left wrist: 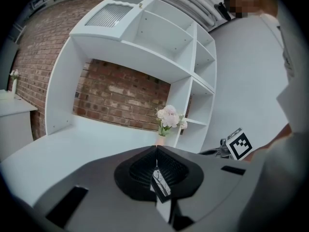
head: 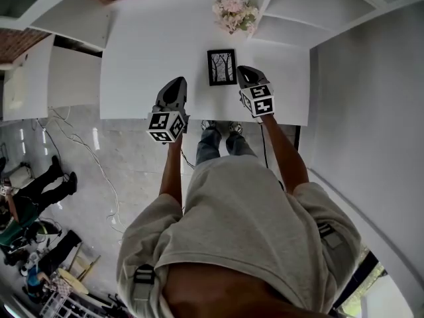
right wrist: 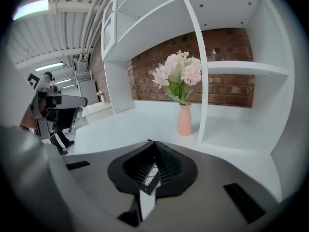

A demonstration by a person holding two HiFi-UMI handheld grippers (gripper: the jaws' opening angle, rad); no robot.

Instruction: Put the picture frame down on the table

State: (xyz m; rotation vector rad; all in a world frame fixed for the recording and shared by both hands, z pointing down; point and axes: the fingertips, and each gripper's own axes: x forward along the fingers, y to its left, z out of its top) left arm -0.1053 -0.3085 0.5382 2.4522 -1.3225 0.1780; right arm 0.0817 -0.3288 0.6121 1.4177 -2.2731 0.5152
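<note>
The picture frame [head: 222, 67], black with a tree picture, appears to lie flat on the white table [head: 159, 38], between my two grippers. My left gripper [head: 176, 82] hovers a little to its lower left, apart from it, jaws shut and empty. My right gripper [head: 244, 70] sits close beside the frame's right edge, also shut with nothing in it. In the left gripper view the jaws [left wrist: 156, 148] meet at the tip, and a sliver of the frame [left wrist: 160, 183] shows through the gap below. The right gripper view shows the same: closed jaws [right wrist: 154, 143] and a sliver of frame [right wrist: 148, 177] beneath.
A pink vase of pale flowers [head: 233, 12] stands at the back of the table beside the white shelf unit [right wrist: 207, 57]. A brick wall [left wrist: 120, 95] lies behind. The table's near edge [head: 199, 116] is just under my grippers. People stand on the floor at far left [head: 40, 184].
</note>
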